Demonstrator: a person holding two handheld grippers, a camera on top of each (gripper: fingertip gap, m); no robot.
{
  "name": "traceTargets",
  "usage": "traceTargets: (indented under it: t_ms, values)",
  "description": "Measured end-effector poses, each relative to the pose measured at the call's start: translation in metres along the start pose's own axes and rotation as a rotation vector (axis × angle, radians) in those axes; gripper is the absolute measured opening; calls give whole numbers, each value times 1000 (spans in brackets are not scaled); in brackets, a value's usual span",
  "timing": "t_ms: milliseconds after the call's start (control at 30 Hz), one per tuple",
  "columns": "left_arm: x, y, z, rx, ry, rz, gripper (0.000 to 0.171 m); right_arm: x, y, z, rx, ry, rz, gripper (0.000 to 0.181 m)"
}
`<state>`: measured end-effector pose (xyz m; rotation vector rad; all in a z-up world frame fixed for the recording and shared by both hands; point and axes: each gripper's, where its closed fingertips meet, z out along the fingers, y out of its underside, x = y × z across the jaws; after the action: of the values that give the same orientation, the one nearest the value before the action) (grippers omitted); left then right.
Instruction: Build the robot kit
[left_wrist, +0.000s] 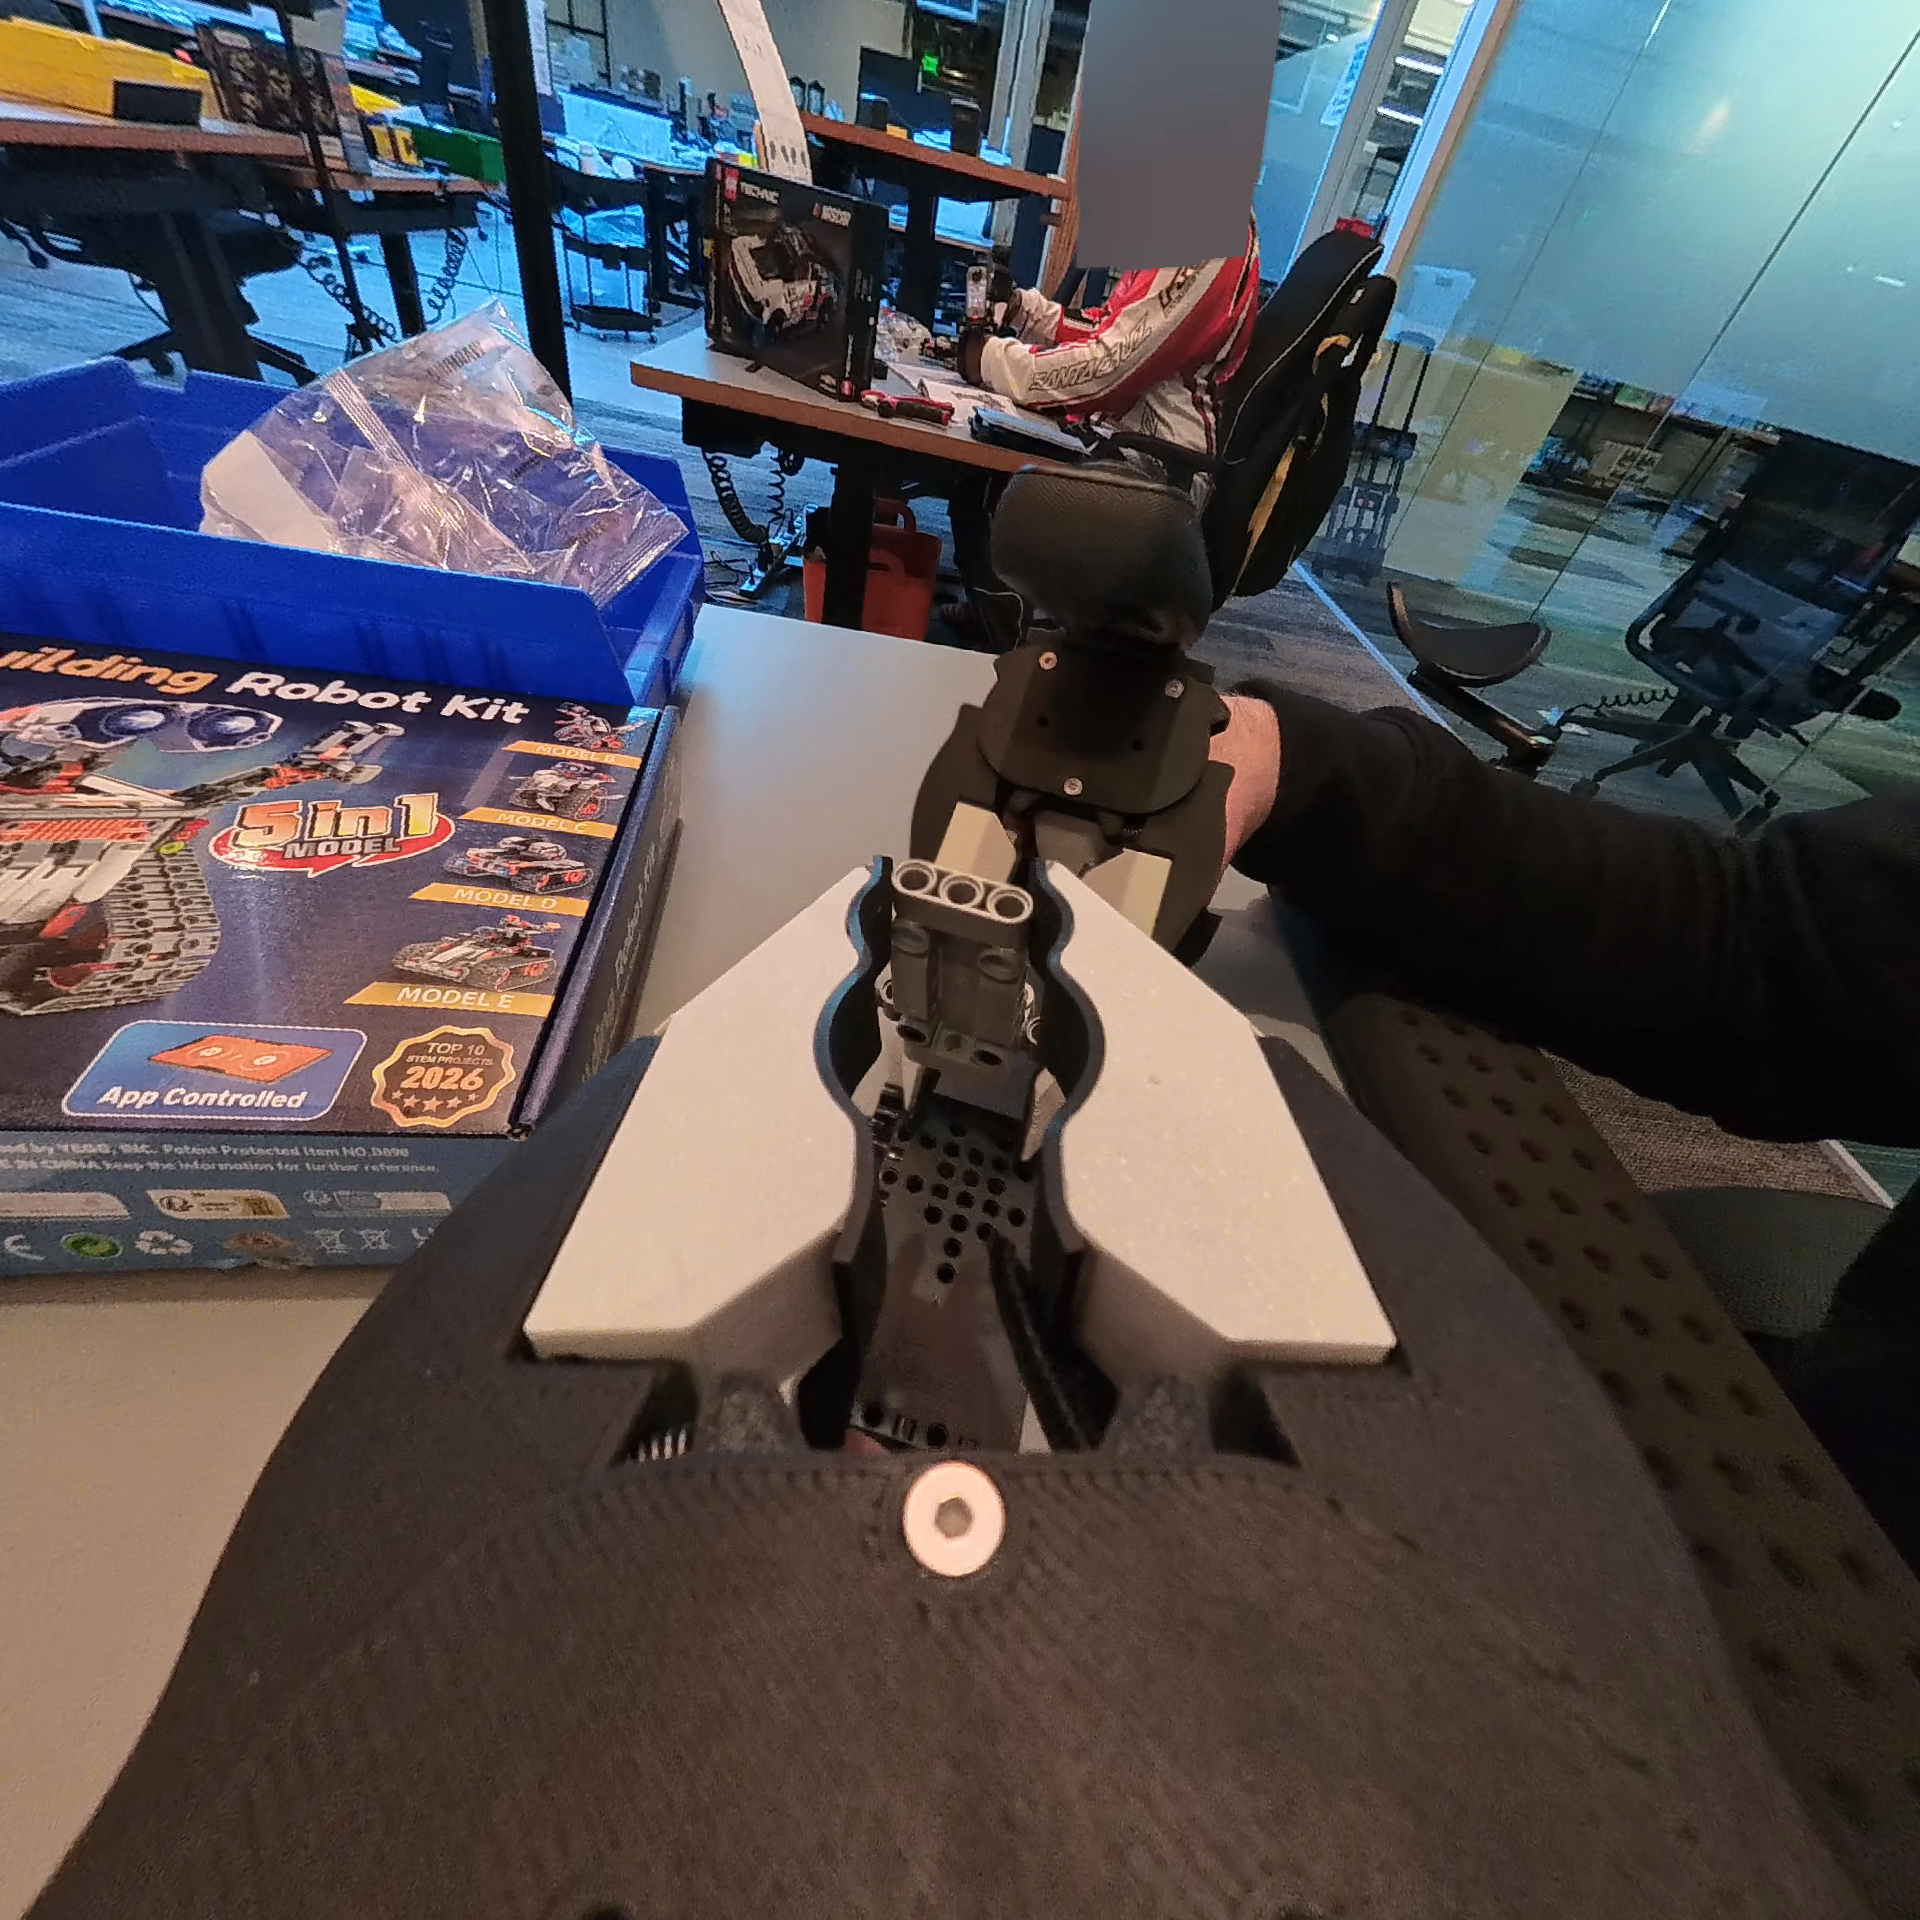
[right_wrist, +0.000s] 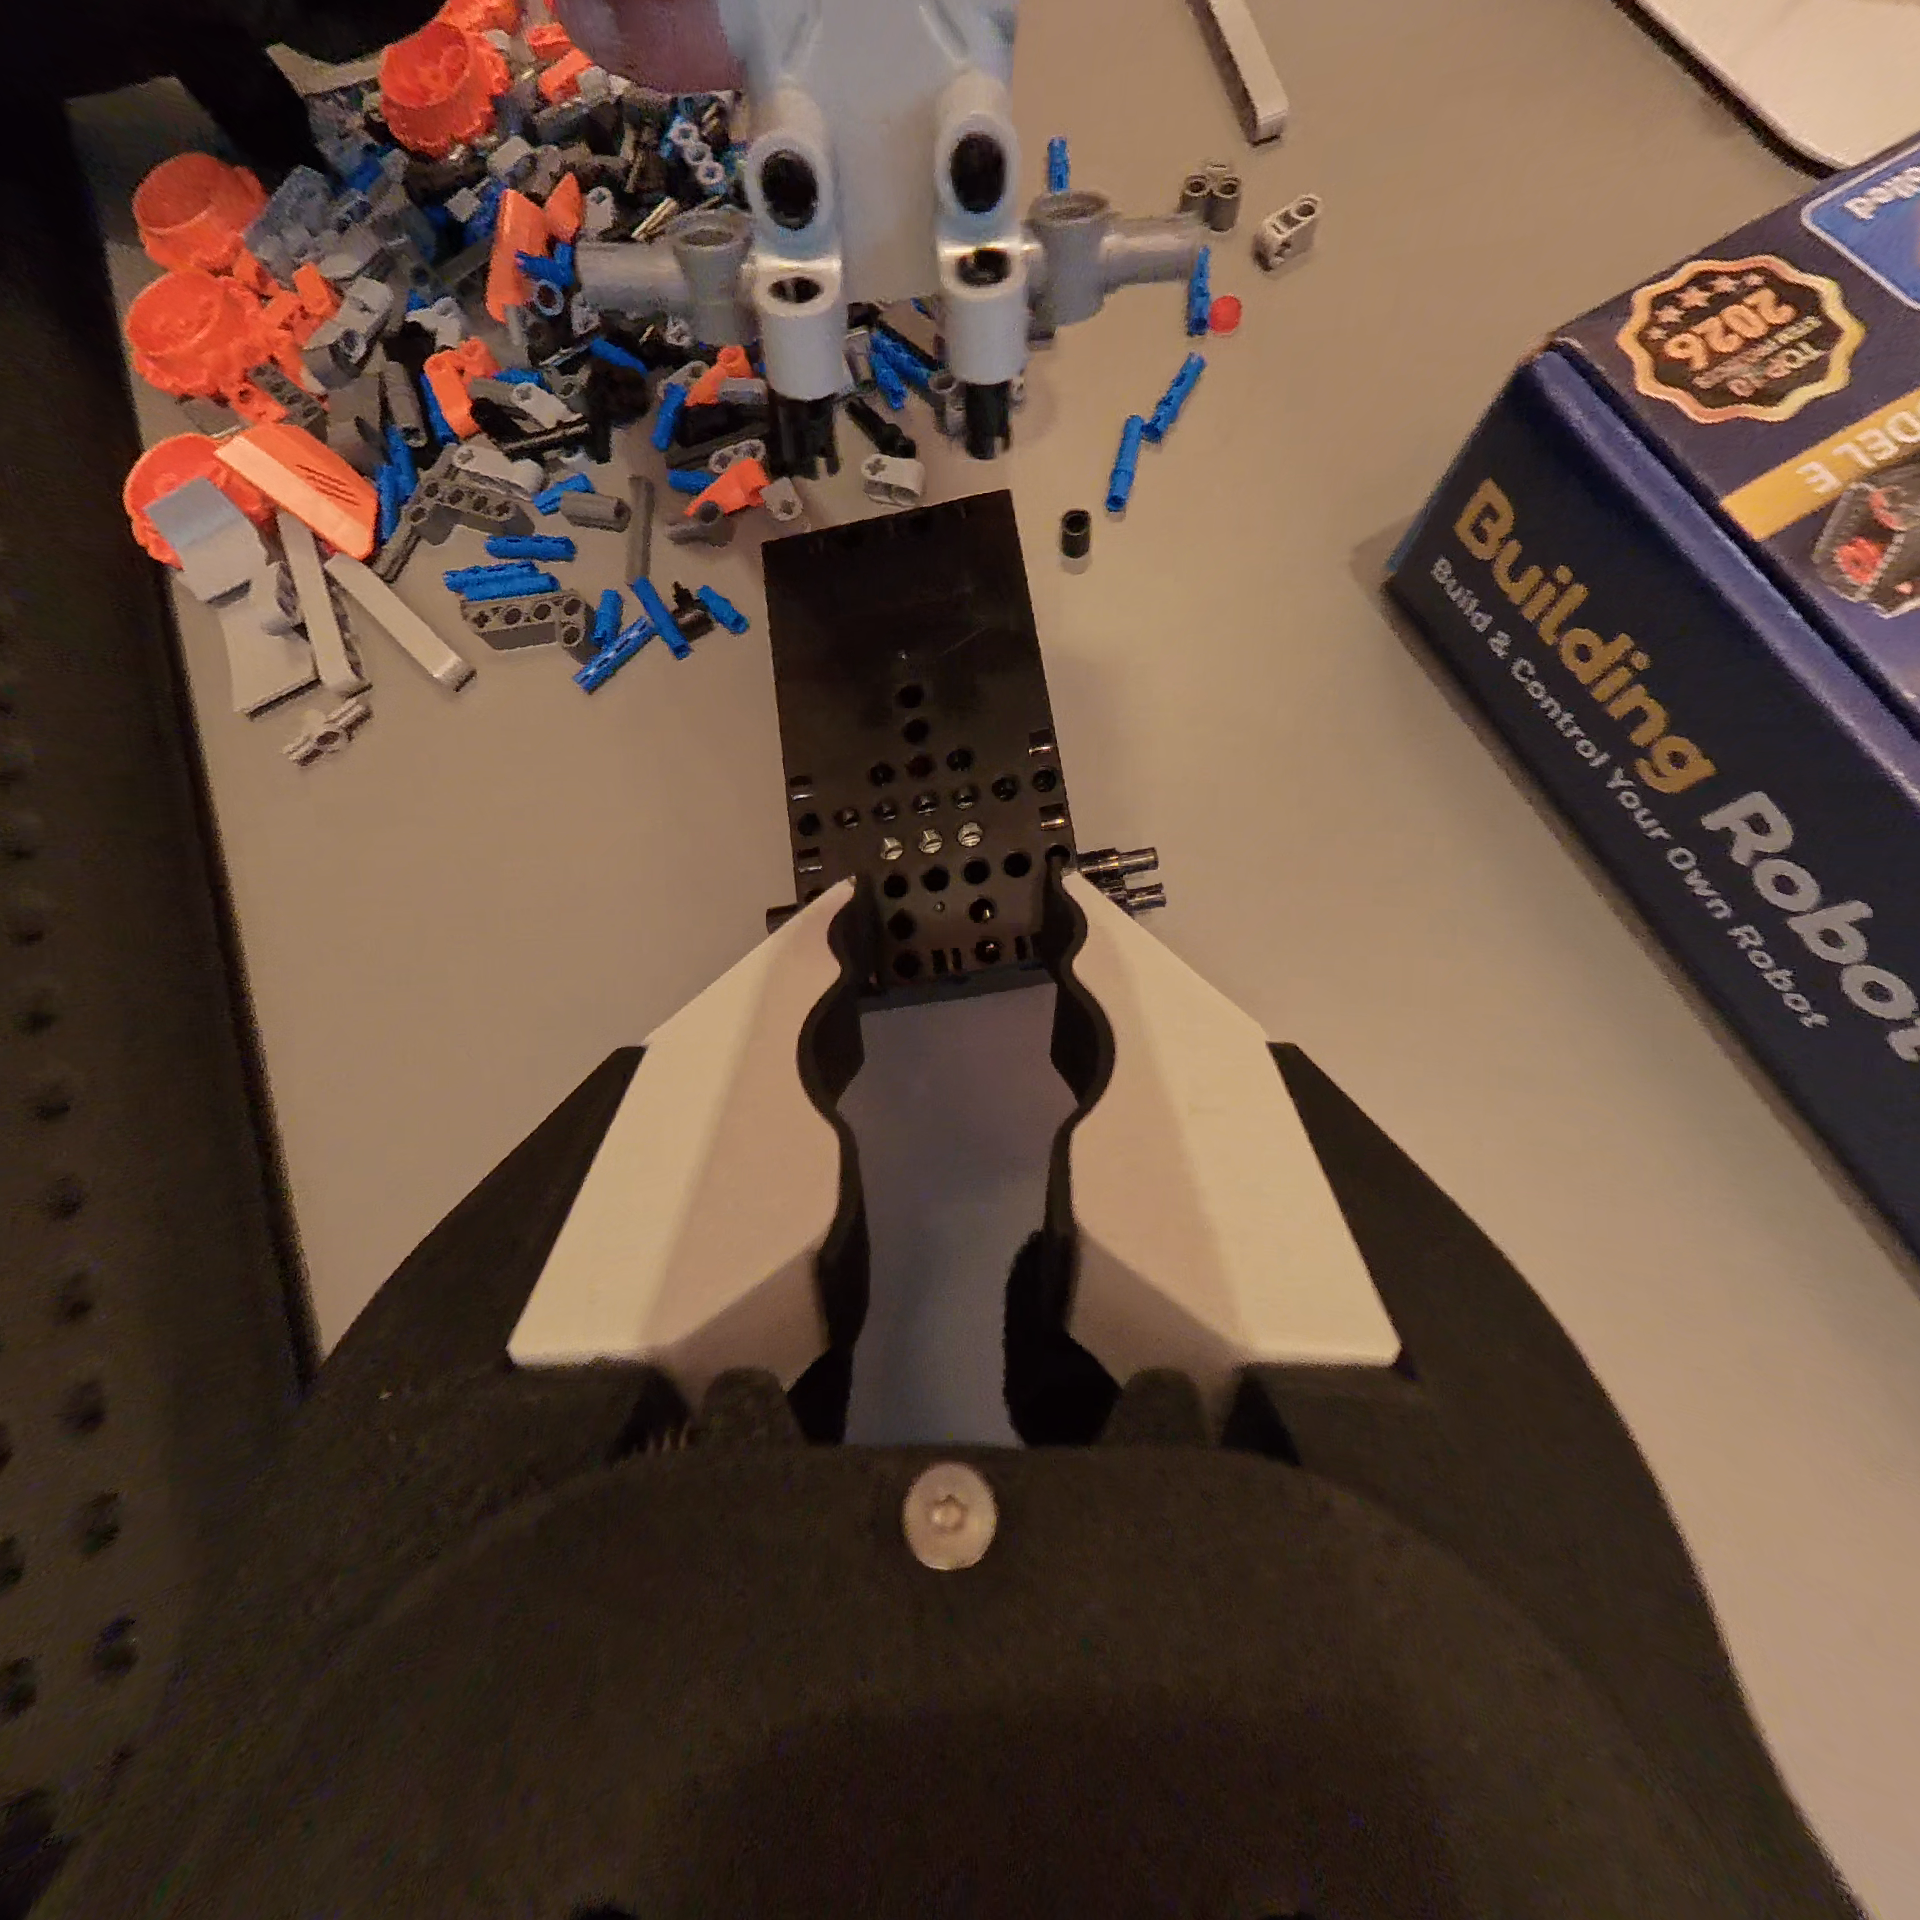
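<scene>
My left gripper (left_wrist: 958, 930) is shut on a grey brick assembly (left_wrist: 958, 971) with round holes, held at the fingertips. Through the gap between its fingers I see a black perforated block (left_wrist: 940, 1195) lower down. My right gripper (right_wrist: 951, 904) is shut on that black block (right_wrist: 909, 665), gripping its near end; the block points at the grey assembly (right_wrist: 883, 260), which hangs just beyond its far end above the table. The right gripper (left_wrist: 1049, 862) faces me in the left wrist view, held by a hand in a dark sleeve.
A pile of orange, blue, grey and black bricks (right_wrist: 416, 364) lies on the grey table (right_wrist: 1247, 831). The blue kit box (right_wrist: 1714, 623) lies to one side (left_wrist: 291, 914), with a blue bin (left_wrist: 312, 603) holding a plastic bag (left_wrist: 436, 457) behind it. A perforated dark chair (left_wrist: 1558, 1195) stands close by. The left gripper's tips are roughly 12 centimeters from the right gripper's.
</scene>
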<state>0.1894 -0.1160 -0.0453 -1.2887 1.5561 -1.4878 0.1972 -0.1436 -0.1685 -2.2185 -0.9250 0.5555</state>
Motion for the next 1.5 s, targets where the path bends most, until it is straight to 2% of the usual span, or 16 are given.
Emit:
traceTargets:
  t_ms: [233,367,633,1067,1300,1500]
  values:
    - [1,7,5,-9,24,-7,24,-2,-1,-8,49,-9,-1,39]
    - [2,11,12,-29,35,-5,24,1,-13,-19,146,1,2,37]
    - [1,16,22,-50,39,-1,24,13,-17,-35,211,57,7,34]
    - [-16,-21,-24,51,-45,1,24,33,-15,-43,256,122,35,31]
    - [-23,-30,-40,87,-66,-5,24,38,-13,-45,269,127,55,30]
    - [-24,-30,-41,84,-72,-2,24,40,-11,-42,259,124,54,30]
